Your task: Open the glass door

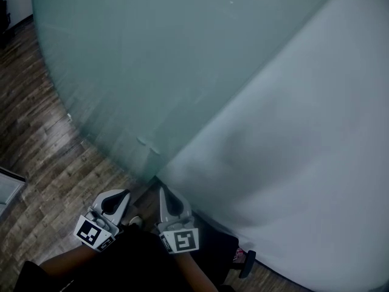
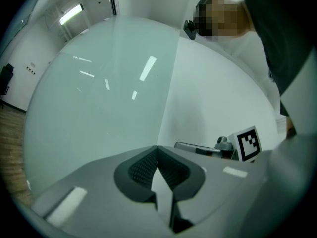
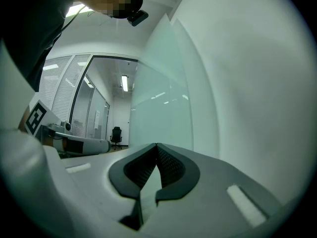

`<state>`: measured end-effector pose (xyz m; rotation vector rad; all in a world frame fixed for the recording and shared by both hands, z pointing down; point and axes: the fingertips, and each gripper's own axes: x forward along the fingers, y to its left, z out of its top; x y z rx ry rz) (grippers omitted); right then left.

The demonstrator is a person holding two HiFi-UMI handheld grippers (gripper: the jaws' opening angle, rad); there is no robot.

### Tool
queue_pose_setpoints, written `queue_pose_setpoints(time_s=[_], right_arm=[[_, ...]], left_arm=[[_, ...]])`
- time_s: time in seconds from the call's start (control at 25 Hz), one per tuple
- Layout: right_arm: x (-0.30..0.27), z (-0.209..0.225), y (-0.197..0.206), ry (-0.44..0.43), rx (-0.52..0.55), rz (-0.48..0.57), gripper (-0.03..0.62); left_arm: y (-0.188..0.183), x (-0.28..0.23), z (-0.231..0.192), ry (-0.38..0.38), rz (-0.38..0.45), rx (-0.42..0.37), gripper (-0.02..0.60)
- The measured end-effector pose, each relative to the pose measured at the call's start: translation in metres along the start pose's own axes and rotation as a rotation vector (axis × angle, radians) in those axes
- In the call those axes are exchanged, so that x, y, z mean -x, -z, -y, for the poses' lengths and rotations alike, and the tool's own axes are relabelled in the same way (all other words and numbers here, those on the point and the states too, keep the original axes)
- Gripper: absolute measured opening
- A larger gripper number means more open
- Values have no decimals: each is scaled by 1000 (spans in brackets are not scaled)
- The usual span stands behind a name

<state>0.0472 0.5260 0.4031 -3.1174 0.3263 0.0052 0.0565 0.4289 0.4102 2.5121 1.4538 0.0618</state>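
The frosted glass door (image 1: 152, 59) fills the upper left of the head view, and its lower edge meets the white wall (image 1: 304, 163) just ahead of both grippers. My left gripper (image 1: 126, 193) and my right gripper (image 1: 162, 189) are side by side low in that view, pointing at the foot of the door. Both are shut with nothing between the jaws. The left gripper view shows shut jaws (image 2: 157, 148) facing the glass door (image 2: 99, 98). In the right gripper view the shut jaws (image 3: 157, 145) point along the glass door (image 3: 161, 108).
Wooden floor (image 1: 36, 145) lies to the left of the door, with a white object (image 1: 9, 187) at the frame's left edge. A small fitting (image 1: 147, 143) sits on the glass near its foot. Past the door an office chair (image 3: 116, 135) stands in a lit room.
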Motion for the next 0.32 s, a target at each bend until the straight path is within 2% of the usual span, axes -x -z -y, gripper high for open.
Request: queue_pose_setpoints(time_s=[0.32], right_arm=[[-3, 4, -4, 21, -12, 3, 0]], left_arm=[[-12, 3, 2, 12, 19, 6, 0]])
